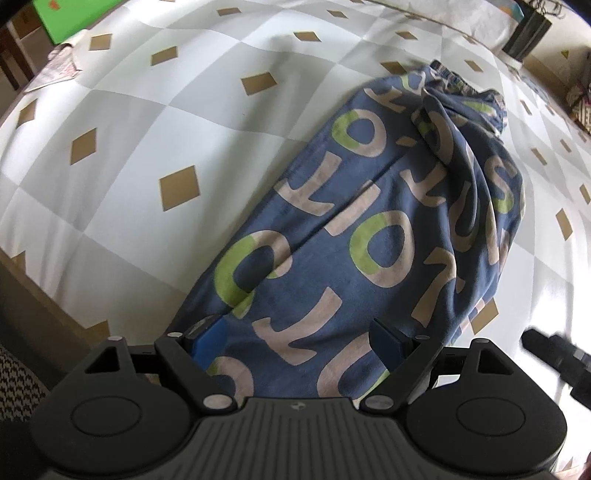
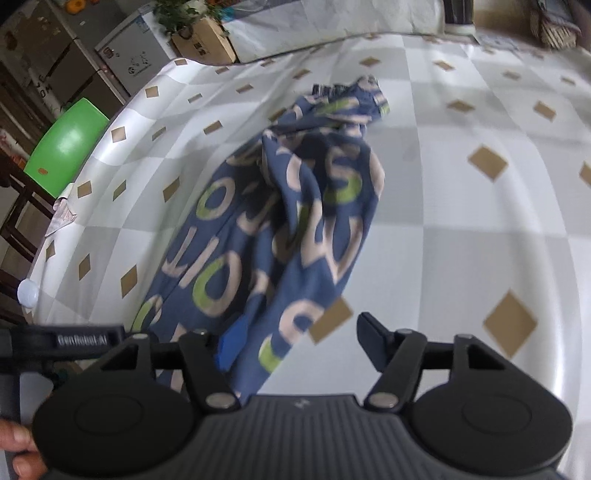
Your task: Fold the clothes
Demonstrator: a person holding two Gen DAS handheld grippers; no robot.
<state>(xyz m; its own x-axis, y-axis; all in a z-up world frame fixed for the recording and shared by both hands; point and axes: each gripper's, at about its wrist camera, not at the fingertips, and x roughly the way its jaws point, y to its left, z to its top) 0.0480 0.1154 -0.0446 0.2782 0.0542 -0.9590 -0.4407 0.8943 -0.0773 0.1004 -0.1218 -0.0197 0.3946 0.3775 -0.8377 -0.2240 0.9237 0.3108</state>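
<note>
Blue fabric w/ big pink and green letters: the garment (image 1: 369,229), prob. trousers or shorts, lies lengthwise across the middle of the checked bedsheet (image 1: 147,122), its near end close to the near edge where I'm working. It looks doubled along its length, a seam line running down the left half, so I'd judge a first fold is roughly in. The right side is still rucked up in a loose ridge and the far end is bunched into a knot, so smoothing plus at least one crosswise fold are left.

My left gripper (image 1: 295,339) hangs over the near end of the cloth, jaws wide apart, cloth spread beneath them; can't tell if the tips touch it, no pinch visible. My right gripper (image 2: 299,339) is at the garment's near right border: jaws part-way apart, left finger against or under the cloth edge, right finger (image 2: 373,341) over bare sheet, so nothing clamped yet.

Containers: a cardboard box (image 2: 205,42) w/ a plant (image 2: 181,14) past the far left corner. Contents otherwise unclear.
</note>
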